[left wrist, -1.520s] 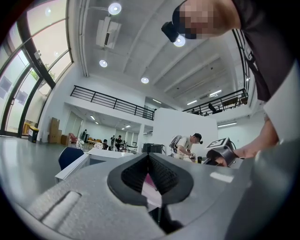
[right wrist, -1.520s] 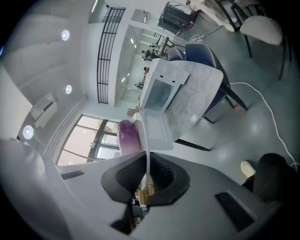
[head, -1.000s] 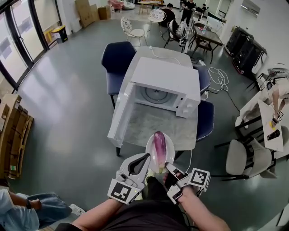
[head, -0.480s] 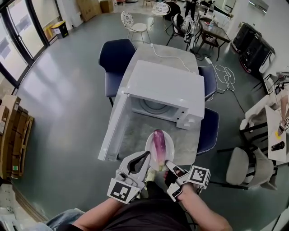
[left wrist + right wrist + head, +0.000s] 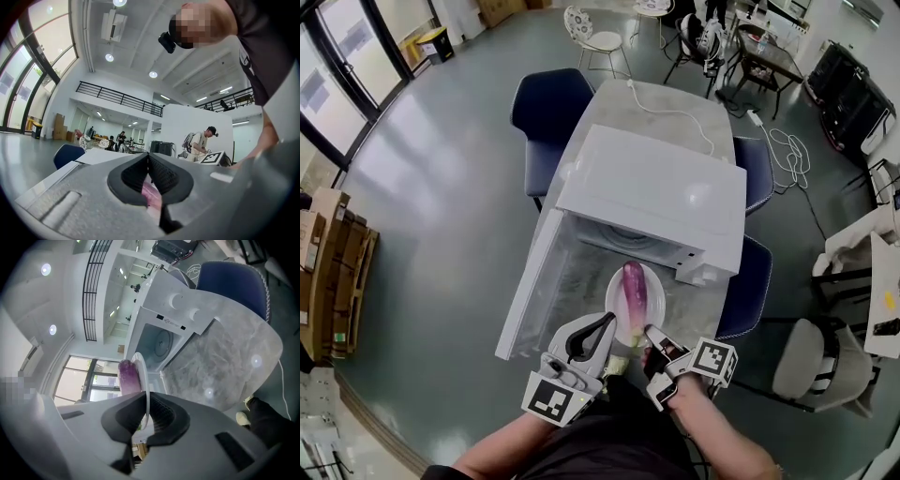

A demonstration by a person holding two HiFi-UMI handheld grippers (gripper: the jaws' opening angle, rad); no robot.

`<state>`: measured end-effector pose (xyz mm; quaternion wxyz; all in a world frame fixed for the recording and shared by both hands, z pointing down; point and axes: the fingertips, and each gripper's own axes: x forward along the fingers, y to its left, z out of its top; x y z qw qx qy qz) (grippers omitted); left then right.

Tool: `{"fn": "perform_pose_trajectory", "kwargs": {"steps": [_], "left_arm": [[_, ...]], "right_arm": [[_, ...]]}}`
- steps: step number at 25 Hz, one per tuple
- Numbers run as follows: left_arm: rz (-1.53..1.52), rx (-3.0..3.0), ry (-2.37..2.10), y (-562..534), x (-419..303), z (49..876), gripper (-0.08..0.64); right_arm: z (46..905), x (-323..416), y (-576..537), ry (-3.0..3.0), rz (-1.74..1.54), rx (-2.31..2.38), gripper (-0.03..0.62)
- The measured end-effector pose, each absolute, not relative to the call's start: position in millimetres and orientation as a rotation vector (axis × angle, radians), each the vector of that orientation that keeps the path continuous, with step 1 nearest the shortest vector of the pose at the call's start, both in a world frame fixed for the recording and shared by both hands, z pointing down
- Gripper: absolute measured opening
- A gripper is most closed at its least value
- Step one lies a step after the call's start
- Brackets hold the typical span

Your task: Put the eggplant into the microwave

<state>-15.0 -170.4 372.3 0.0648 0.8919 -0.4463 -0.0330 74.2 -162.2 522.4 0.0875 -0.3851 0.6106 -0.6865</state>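
Both the left hand-held gripper [image 5: 608, 322] and the right hand-held gripper [image 5: 649, 331] pinch a round white plate [image 5: 656, 305] at lower middle. The long purple eggplant [image 5: 635, 289] lies on it, by the open white microwave [image 5: 652, 192].

**Plate's near rim lost behind the jaws**

From the head view, the near rim of the white round plate [image 5: 655, 298] is hidden under the tips of the left gripper [image 5: 604, 323] and right gripper [image 5: 649, 334]. The near end of the purple eggplant [image 5: 635, 287] is covered too. Beyond both grippers, the top of the boxy white microwave [image 5: 661, 187] covers nearly all of its cavity. In the left gripper view, the pads [image 5: 165, 176] close over the plate's rim and show only a pink-and-white sliver. Edge-on in the right gripper's jaws, the plate masks all but one rounded end of the eggplant. People [image 5: 121, 139] far ahead of the left gripper are too small to describe. The forearms [image 5: 502, 450] behind the grippers are cut off by the bottom edge.
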Motion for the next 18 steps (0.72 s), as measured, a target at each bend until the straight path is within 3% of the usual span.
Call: {"fn": "perform_pose_trajectory", "kwargs": {"steps": [18], "left_arm": [[-0.062, 2.684, -1.257, -231.5, -42.6, 469.2, 0.008]], "right_arm": [[641.7, 38.6, -263.9, 1.577, -1.978, -1.296, 0.017]]}}
